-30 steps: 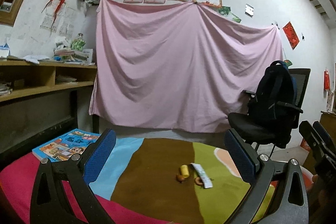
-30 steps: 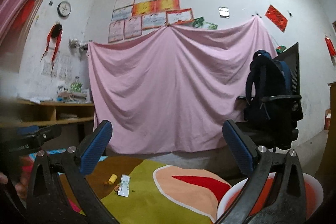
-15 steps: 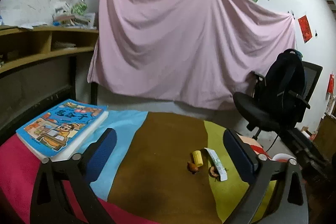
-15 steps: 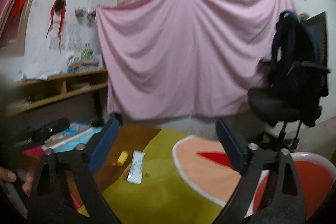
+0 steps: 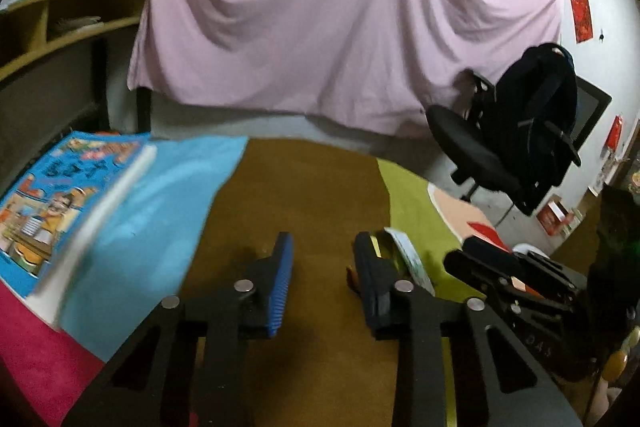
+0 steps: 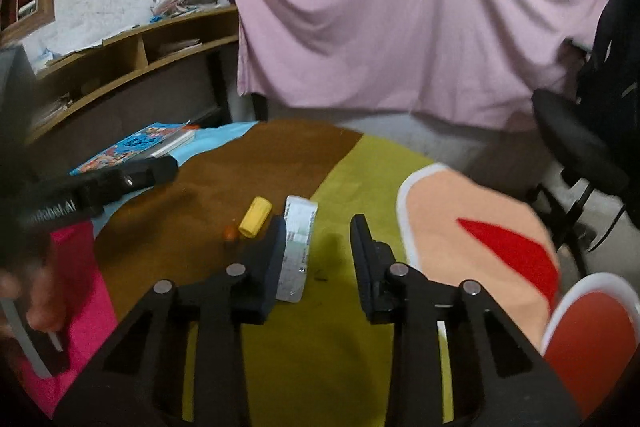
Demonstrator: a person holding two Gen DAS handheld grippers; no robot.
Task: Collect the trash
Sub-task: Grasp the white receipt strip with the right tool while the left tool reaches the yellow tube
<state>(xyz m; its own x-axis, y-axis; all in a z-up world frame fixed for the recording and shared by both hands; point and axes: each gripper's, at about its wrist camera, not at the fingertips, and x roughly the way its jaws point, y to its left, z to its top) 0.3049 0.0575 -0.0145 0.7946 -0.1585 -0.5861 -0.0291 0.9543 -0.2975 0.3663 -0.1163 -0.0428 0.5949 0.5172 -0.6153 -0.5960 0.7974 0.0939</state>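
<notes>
A white wrapper [image 6: 298,247], a short yellow cylinder [image 6: 255,216] and a small orange scrap [image 6: 230,231] lie together on the brown and green cloth. My right gripper [image 6: 319,227] hovers over the wrapper with its jaws closing. The wrapper's right part shows between them, and the pads touch nothing. My left gripper [image 5: 323,243] is also closing, with only brown cloth between its fingers. In the left wrist view the wrapper [image 5: 408,255] and the yellow cylinder [image 5: 374,243] sit just right of its right finger. The scrap [image 5: 351,277] peeks out beside that finger.
A blue picture book [image 5: 68,187] lies at the table's left on the blue patch. A red bowl with a white rim [image 6: 592,323] sits at the near right. A black office chair with a backpack [image 5: 520,131] stands beyond the table, in front of the pink sheet [image 5: 320,19].
Both grippers have tipped downward and come closer to the trash on the cloth. Both pairs of jaws have narrowed from wide open. The wall posters have left the view.
</notes>
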